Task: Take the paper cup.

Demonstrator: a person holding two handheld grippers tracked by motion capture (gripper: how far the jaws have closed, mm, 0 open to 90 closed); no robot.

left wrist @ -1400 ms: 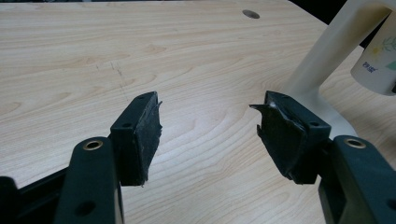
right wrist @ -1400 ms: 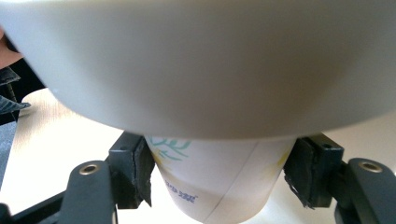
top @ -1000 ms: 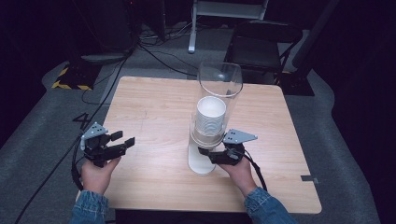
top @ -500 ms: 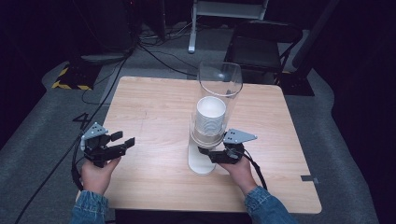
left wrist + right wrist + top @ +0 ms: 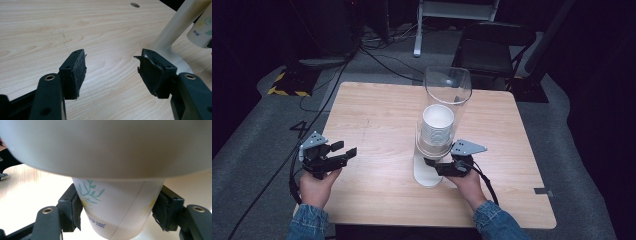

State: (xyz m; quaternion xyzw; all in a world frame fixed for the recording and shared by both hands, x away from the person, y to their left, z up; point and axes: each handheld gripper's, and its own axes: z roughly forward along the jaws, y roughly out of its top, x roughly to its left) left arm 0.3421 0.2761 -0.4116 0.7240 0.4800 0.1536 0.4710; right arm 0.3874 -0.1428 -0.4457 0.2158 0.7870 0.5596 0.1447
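A cup dispenser stands mid-table: a clear tube (image 5: pixel 447 87) holding a stack of white paper cups (image 5: pixel 437 125) on a white stand (image 5: pixel 427 176). My right gripper (image 5: pixel 432 166) reaches under the tube from the right. In the right gripper view the pads (image 5: pixel 78 211) press both sides of the lowest paper cup (image 5: pixel 115 205), printed with green leaves, which hangs below the dispenser's white collar (image 5: pixel 105 145). My left gripper (image 5: pixel 344 151) rests near the table's left edge, open, with nothing between its jaws (image 5: pixel 111 72). Beyond them I see the stand (image 5: pixel 172 32) and the cup (image 5: pixel 200 32).
The wooden table (image 5: pixel 377 115) has bare wood to the left of and behind the dispenser. A dark chair (image 5: pixel 492 45) stands beyond the far edge, and cables run over the grey floor (image 5: pixel 337 65) at the far left.
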